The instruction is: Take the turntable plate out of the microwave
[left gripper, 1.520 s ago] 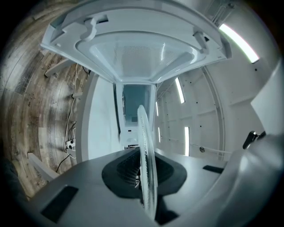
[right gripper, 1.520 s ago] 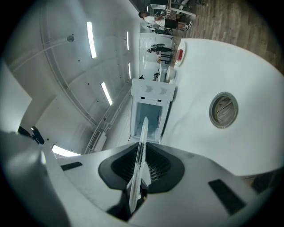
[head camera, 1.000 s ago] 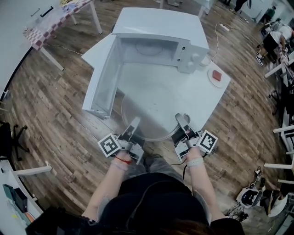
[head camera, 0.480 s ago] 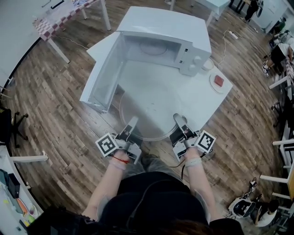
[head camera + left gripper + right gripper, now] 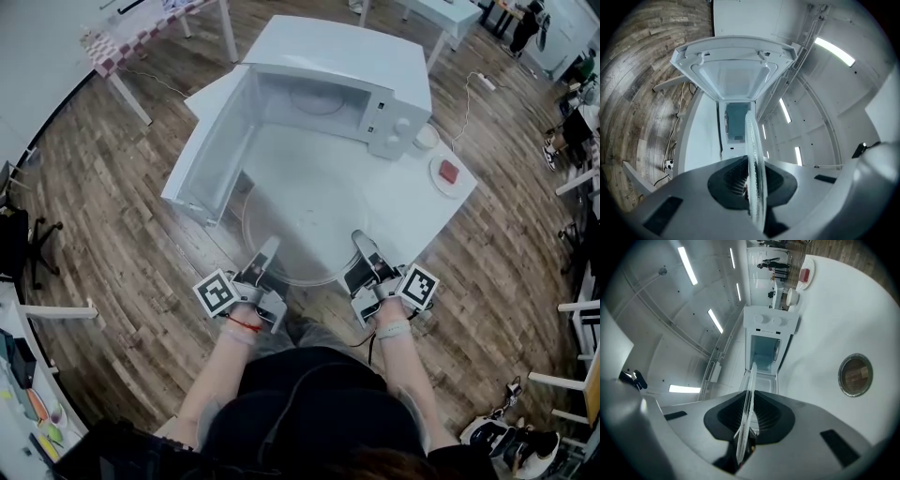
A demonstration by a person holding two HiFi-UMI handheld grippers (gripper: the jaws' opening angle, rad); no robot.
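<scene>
The clear glass turntable plate [image 5: 305,230] hangs flat over the near part of the white table [image 5: 398,211], outside the microwave [image 5: 347,66]. My left gripper [image 5: 267,255] is shut on its near left rim. My right gripper [image 5: 361,248] is shut on its near right rim. In the left gripper view the plate [image 5: 754,154] stands edge-on between the left gripper [image 5: 752,187] jaws. The right gripper view shows the plate's rim [image 5: 749,399] pinched in the right gripper [image 5: 746,423]. The microwave door [image 5: 211,155] is swung wide open to the left, and the cavity [image 5: 314,98] looks empty.
A small plate with a red thing [image 5: 448,173] and a white cup [image 5: 427,137] sit on the table's right side. A round hole [image 5: 855,374] shows in the tabletop. A checkered-cloth table [image 5: 141,28] stands far left on the wood floor.
Both grippers keep their hold on the plate at about the same spot near the table's front edge. The head view has drifted a little, so the room sits slightly differently in the picture.
</scene>
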